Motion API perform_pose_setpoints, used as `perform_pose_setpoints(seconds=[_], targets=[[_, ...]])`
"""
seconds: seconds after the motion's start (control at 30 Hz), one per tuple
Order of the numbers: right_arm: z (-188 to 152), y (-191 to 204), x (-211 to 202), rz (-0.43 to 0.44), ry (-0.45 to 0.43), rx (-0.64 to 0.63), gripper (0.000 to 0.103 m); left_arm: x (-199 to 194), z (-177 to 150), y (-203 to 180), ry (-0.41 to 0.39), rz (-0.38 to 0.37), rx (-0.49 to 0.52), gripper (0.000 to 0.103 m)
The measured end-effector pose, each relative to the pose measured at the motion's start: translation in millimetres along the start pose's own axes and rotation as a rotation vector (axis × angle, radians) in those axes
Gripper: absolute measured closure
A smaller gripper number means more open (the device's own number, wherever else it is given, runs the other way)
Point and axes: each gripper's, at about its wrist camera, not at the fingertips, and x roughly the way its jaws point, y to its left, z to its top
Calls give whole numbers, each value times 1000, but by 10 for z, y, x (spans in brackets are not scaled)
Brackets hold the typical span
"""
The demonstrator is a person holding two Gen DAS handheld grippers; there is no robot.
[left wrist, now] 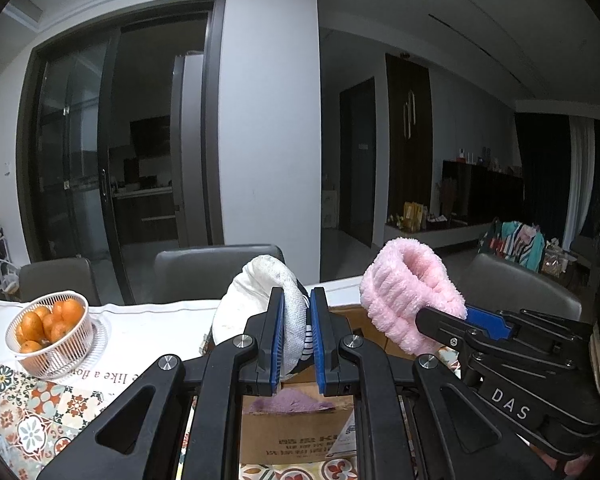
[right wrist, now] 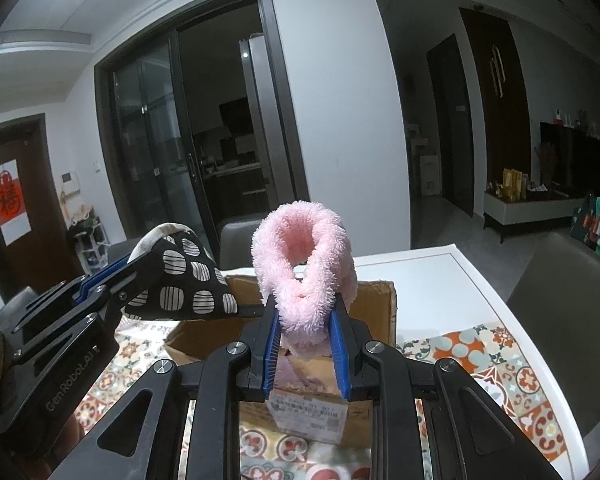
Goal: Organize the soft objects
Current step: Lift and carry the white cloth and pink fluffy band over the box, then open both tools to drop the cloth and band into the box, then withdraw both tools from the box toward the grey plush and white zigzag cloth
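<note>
Between the left fingers point(left wrist: 297, 340) sits a soft pouch point(left wrist: 260, 308), pinched near its lower edge so that most of it bulges up and off to the left of the blue pads. From the left wrist view it shows a white woven face; from the right wrist view the same pouch point(right wrist: 184, 280) shows a dark cloth with striped white dots. The left fingers are clamped tight on it, with only a thin fold of cloth between them.

Off to the right, the right fingers point(right wrist: 306, 332) are clamped on a fluffy pink headband point(right wrist: 304, 256). Its lower end is squeezed between the pads, and the rest stands up above the fingertips as an open loop. In the left wrist view the pink headband point(left wrist: 408, 292) leans up and to the left from the right gripper's tip.

Below and just beyond both pairs of fingers lies an open cardboard box point(right wrist: 376, 300) on the table point(right wrist: 440, 276). Something purple point(left wrist: 288, 400) lies in the box, right under the left fingers, and a pale pink patch shows under the right ones. Both held things hang above the box, apart from each other.

A patterned tile-print cloth point(right wrist: 500, 356) covers the near part of the table. Well to the left of the left fingers stands a clear basket of oranges point(left wrist: 48, 332). Grey chairs point(left wrist: 204, 268) stand at the far edge of the table.
</note>
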Motion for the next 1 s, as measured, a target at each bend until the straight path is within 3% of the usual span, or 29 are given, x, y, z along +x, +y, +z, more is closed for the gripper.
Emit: perform_pose_setpoints(seconds=[0.53,0.73,0.77,0.87,1.0], targets=[[-113,-87,570,-35,147,-35,78,580,-262,1,160,-5,42,86],[-122,-150,659,-32,175,-24,75,557,-250,-18,152,12,56,55],[-113,-167,663,-31,175,-17,68,539,-242,-21,149,20,55,45],[-106,-186,631,-48,161,-2,53,461,-228,-3,135,33,51,35],[-78,-184,522,-70,141,7,49,320,-197,-10,118,80,68,19]])
